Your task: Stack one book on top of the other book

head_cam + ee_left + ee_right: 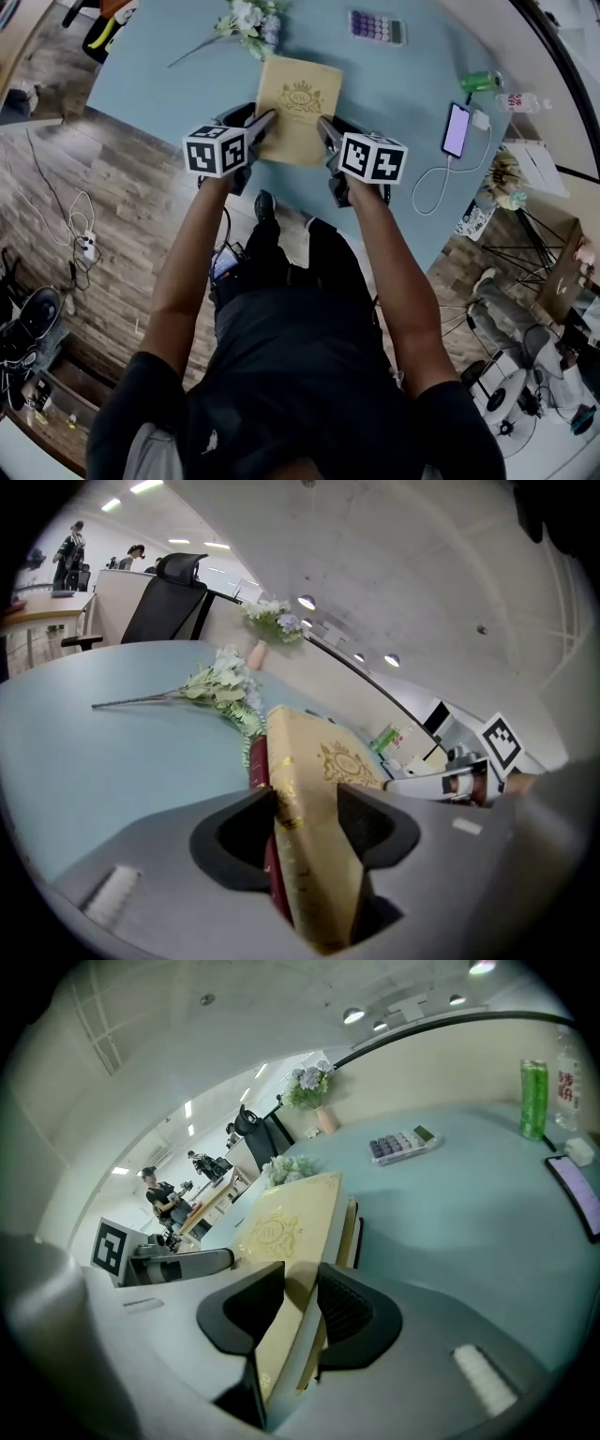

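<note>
Status of stacking: judged nearly complete. Gold book (pixel 298 108): lies crest-up on table (pixel 169 80), directly over red book (pixel 258 769). Of the red book, shows only spine and a sliver of edge beneath gold book. Whether fully settled or slightly lifted: cannot tell. Left to do, by estimate: square the edges, let go on both sides, draw back.

Left gripper (pixel 264 120): grips gold book's left side near its near corner, jaws closed across the cover. Red spine sits against the lower jaw; inside or outside the pinch not clear.

Right gripper (pixel 324 127): grips gold book's right side near the opposite near corner, jaws likewise closed across the cover.

Arms: both forearms reach forward, roughly parallel, marker cubes uppermost, grippers angled slightly inward toward gold book.

Other items:
- flowers (pixel 248 21), just beyond gold book's far edge
- calculator (pixel 376 27), beyond and right of gold book
- phone (pixel 457 129), well right of gold book, cable attached
- green can (pixel 480 82), farther right of gold book
</note>
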